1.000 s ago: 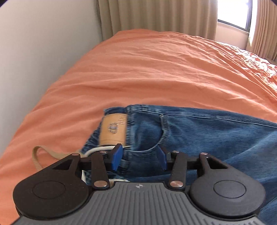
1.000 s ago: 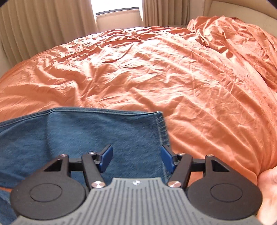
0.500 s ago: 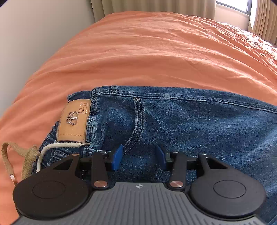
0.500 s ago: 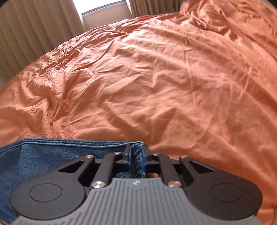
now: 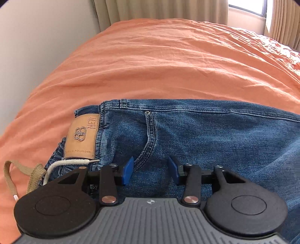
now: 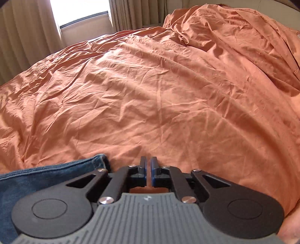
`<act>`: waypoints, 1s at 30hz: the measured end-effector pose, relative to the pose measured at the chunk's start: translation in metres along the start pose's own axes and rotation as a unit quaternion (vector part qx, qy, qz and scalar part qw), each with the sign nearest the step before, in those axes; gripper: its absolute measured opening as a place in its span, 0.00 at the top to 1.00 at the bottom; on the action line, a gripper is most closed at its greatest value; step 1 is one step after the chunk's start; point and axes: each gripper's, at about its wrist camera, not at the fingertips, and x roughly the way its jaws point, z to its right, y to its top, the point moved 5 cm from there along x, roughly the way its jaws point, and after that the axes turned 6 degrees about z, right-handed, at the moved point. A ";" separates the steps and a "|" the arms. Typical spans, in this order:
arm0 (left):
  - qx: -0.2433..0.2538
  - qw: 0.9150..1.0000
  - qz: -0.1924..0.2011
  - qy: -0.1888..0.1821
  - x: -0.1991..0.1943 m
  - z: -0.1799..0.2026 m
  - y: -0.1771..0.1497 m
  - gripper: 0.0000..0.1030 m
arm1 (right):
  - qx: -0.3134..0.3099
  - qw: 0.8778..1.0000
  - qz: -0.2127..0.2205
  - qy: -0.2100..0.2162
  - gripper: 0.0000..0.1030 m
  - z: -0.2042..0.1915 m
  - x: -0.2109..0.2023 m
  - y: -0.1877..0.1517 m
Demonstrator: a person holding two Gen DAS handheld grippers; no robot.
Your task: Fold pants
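Blue jeans (image 5: 206,135) lie flat on the orange bed, waistband at the left with a tan leather patch (image 5: 82,137) and a beige drawstring (image 5: 11,180). My left gripper (image 5: 151,169) is open and empty, low over the front pocket area. In the right wrist view the hem end of the jeans (image 6: 56,176) shows at the lower left. My right gripper (image 6: 148,165) is shut with nothing between its pads, just right of the hem corner over the sheet.
The orange sheet (image 6: 150,93) covers the whole bed, wrinkled, with a bunched heap (image 6: 234,33) at the far right. A grey wall (image 5: 28,47) runs along the bed's left side. Curtains and a window (image 6: 80,13) stand behind.
My right gripper closed near the hem, then moved right off the denim; it now holds nothing. My left gripper stayed open over the waistband area, which shifted closer and flatter.
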 end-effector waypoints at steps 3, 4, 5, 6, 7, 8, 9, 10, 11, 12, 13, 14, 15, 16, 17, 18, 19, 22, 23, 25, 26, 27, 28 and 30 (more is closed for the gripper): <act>0.016 1.000 0.014 -0.016 -0.020 0.000 -0.001 0.51 | -0.005 0.999 -0.016 0.030 0.90 -0.013 -0.026 -0.016; 0.024 0.999 0.017 -0.023 -0.028 0.000 -0.001 0.51 | -0.010 0.999 -0.020 0.040 0.90 -0.019 -0.037 -0.023; 0.034 0.999 0.020 -0.031 -0.038 0.001 -0.002 0.51 | -0.018 0.998 -0.023 0.048 0.89 -0.025 -0.046 -0.028; 0.043 0.998 0.024 -0.038 -0.048 0.001 -0.004 0.51 | -0.028 0.998 -0.028 0.056 0.88 -0.031 -0.056 -0.034; 0.053 0.997 0.027 -0.047 -0.058 0.002 -0.005 0.51 | -0.037 0.997 -0.033 0.065 0.87 -0.038 -0.066 -0.041; 0.065 0.996 0.028 -0.056 -0.068 0.002 -0.008 0.51 | -0.044 0.996 -0.034 0.073 0.87 -0.043 -0.074 -0.046; 0.079 0.994 0.030 -0.064 -0.079 0.003 -0.011 0.51 | -0.054 0.994 -0.037 0.084 0.87 -0.050 -0.086 -0.053; 0.096 0.993 0.031 -0.069 -0.090 0.004 -0.014 0.51 | -0.063 0.993 -0.040 0.094 0.87 -0.057 -0.097 -0.060; 0.114 0.990 0.031 -0.074 -0.100 0.005 -0.018 0.51 | -0.068 0.992 -0.042 0.102 0.86 -0.062 -0.106 -0.066; 0.133 0.988 0.030 -0.079 -0.110 0.005 -0.022 0.51 | -0.074 0.990 -0.045 0.112 0.86 -0.068 -0.117 -0.074; 0.150 0.985 0.028 -0.083 -0.120 0.005 -0.026 0.51 | -0.082 0.988 -0.048 0.119 0.86 -0.074 -0.127 -0.082; 0.166 0.982 0.026 -0.085 -0.129 0.005 -0.031 0.51 | -0.088 0.987 -0.051 0.122 0.85 -0.079 -0.136 -0.089; 0.184 0.979 0.023 -0.088 -0.138 0.005 -0.036 0.51 | -0.093 0.986 -0.054 0.129 0.83 -0.084 -0.146 -0.097; 0.199 0.976 0.021 -0.089 -0.147 0.003 -0.041 0.51 | -0.098 0.984 -0.057 0.135 0.81 -0.088 -0.154 -0.105; 0.213 0.973 0.018 -0.090 -0.155 0.001 -0.048 0.51 | -0.104 0.983 -0.060 0.139 0.79 -0.091 -0.162 -0.113; 0.226 0.970 0.014 -0.091 -0.161 0.000 -0.054 0.51 | -0.111 0.982 -0.064 0.143 0.79 -0.094 -0.170 -0.121; 0.242 0.966 0.009 -0.092 -0.167 -0.001 -0.060 0.50 | -0.120 0.980 -0.068 0.146 0.79 -0.098 -0.178 -0.131; 0.301 0.949 -0.010 -0.095 -0.180 0.001 -0.083 0.50 | -0.153 0.973 -0.079 0.156 0.79 -0.107 -0.200 -0.160; 0.323 0.941 -0.017 -0.095 -0.182 0.002 -0.091 0.50 | -0.163 0.970 -0.080 0.159 0.79 -0.110 -0.206 -0.168; 0.365 0.925 -0.033 -0.104 -0.187 0.004 -0.106 0.50 | -0.186 0.965 -0.084 0.165 0.78 -0.116 -0.221 -0.185; 0.385 0.915 -0.042 -0.112 -0.189 0.005 -0.113 0.50 | -0.195 0.963 -0.084 0.167 0.77 -0.118 -0.227 -0.191; 0.403 0.906 -0.052 -0.119 -0.190 0.006 -0.119 0.50 | -0.204 0.961 -0.083 0.167 0.73 -0.120 -0.233 -0.197; 0.422 0.895 -0.065 -0.126 -0.190 0.007 -0.126 0.48 | -0.213 0.959 -0.082 0.166 0.72 -0.121 -0.239 -0.203; 0.451 0.877 -0.092 -0.136 -0.189 0.008 -0.139 0.45 | -0.227 0.957 -0.083 0.162 0.69 -0.122 -0.248 -0.211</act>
